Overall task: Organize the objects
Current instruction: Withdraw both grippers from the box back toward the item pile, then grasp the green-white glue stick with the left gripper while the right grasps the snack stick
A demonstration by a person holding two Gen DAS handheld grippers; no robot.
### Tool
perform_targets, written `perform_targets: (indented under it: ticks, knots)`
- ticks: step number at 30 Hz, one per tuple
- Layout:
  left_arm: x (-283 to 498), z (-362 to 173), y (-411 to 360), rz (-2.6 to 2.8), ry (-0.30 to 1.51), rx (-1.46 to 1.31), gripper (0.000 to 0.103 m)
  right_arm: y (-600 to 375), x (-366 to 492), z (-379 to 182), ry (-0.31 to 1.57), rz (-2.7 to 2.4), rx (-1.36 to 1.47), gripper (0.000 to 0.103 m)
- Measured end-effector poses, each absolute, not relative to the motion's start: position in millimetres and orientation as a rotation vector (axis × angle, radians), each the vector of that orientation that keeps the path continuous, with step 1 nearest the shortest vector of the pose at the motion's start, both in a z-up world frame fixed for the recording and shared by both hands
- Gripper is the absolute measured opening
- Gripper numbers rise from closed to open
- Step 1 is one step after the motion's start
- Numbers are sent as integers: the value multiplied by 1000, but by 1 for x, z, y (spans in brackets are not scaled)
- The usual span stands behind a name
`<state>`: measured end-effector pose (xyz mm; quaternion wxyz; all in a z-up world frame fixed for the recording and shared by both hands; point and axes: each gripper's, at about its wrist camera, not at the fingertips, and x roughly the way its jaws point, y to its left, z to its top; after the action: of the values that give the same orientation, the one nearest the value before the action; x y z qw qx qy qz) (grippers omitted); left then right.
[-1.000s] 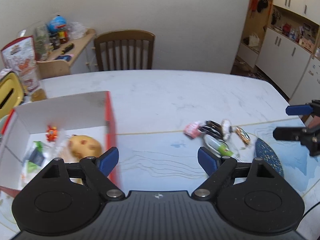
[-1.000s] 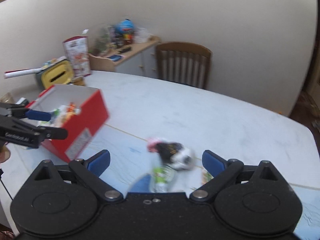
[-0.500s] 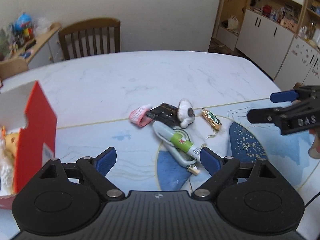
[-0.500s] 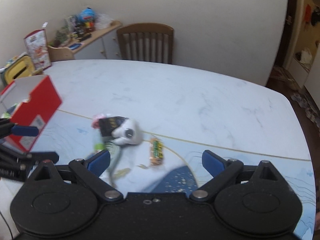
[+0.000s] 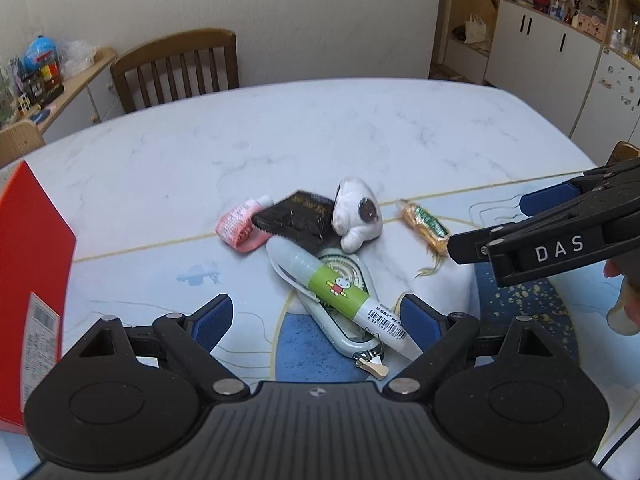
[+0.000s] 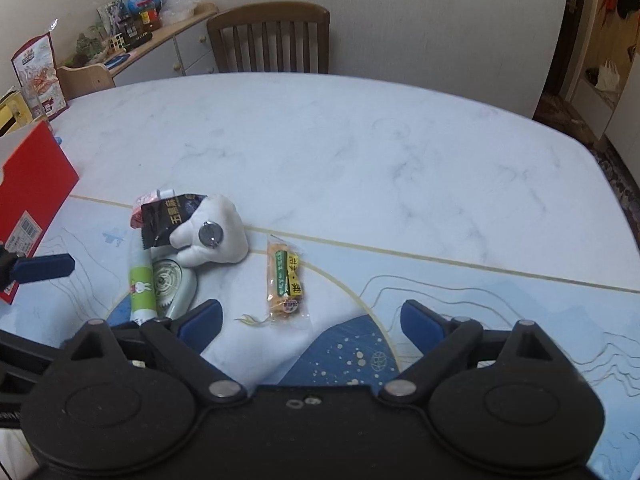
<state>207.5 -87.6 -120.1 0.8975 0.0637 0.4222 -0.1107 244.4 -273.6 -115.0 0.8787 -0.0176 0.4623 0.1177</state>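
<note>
The glue stick [image 5: 334, 286] lay across a tape dispenser [image 5: 346, 304], just in front of the white plush toy [image 5: 356, 216]; it looked light, stiff and slick (best pinched across its green label), its long axis running diagonally away from the toy. The left gripper [image 5: 316, 320] gaped empty around it; the right gripper [image 6: 310, 318], closing slightly, held nothing.

Both wrist views look steeply down at the white marble-patterned tabletop [image 5: 320, 128] from close above (left camera nearer the red cardboard box [image 5: 32, 240]), sharing the central clutter.

Glossy marble-look table [image 6: 360, 152]; soft cloth plush toy [image 6: 218, 236].
</note>
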Motion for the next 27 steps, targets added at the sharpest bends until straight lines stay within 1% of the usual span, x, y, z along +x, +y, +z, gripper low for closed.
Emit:
perform_targets:
  ticks: [2,6,9,13,17,18,19,21,23,25,27]
  knots:
    - [210,-124,-87,-235,869,120,92,-272,249,-121,970,242,-45,91]
    - [216,-127,-91,-237,883,110,91,-268,257,-129,987,244,-50,76]
    - [219,-128,-93,-245,891,102,91,-265,262,-132,990,238,-52,72]
    - [225,-129,-91,-239,901,72,91,-261,265,-134,993,243,-63,63]
    - [231,-133,-82,-229,925,20,90,-258,269,-136,993,244,-68,57]
    - [231,-133,-79,-233,929,4,88,-256,269,-136,993,249,-69,55]
    - [231,-134,-77,-238,932,-4,82,-254,270,-137,993,252,-73,52]
    - [231,-134,-74,-243,937,-9,74,-251,270,-137,991,257,-79,49]
    - [232,-134,-71,-244,943,-17,65,-249,269,-137,987,260,-83,48]
    - [232,-134,-66,-248,953,-46,59,-247,269,-137,984,265,-81,41]
    - [233,-135,-60,-251,964,-88,56,-247,269,-136,987,269,-72,37]
